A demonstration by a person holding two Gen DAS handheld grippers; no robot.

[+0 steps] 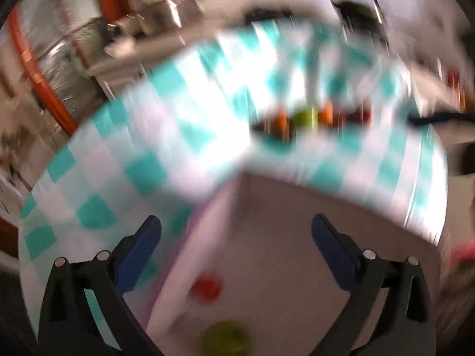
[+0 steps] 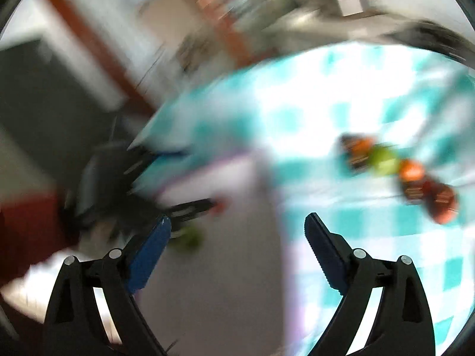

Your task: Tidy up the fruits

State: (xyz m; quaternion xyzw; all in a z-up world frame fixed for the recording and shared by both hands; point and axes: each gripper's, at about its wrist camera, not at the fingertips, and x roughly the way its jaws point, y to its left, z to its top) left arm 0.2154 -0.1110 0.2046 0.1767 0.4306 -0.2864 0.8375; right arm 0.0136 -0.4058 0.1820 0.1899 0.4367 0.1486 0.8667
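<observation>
Both views are heavily motion-blurred. In the left wrist view a dark container of orange, green and red fruits (image 1: 311,117) sits far off on the teal-checked tablecloth (image 1: 142,172). A white tray (image 1: 282,252) lies below my open, empty left gripper (image 1: 236,231), with a red fruit (image 1: 207,287) and a green fruit (image 1: 227,339) on it. In the right wrist view my right gripper (image 2: 237,228) is open and empty over the white tray (image 2: 225,281). The fruit container (image 2: 394,172) lies to the right. A green fruit (image 2: 190,238) and a red fruit (image 2: 220,204) lie near the other gripper (image 2: 178,210).
The table edge (image 2: 154,130) falls away at the left in the right wrist view. Orange frames (image 1: 32,68) and metal kitchenware (image 1: 169,9) stand behind the table.
</observation>
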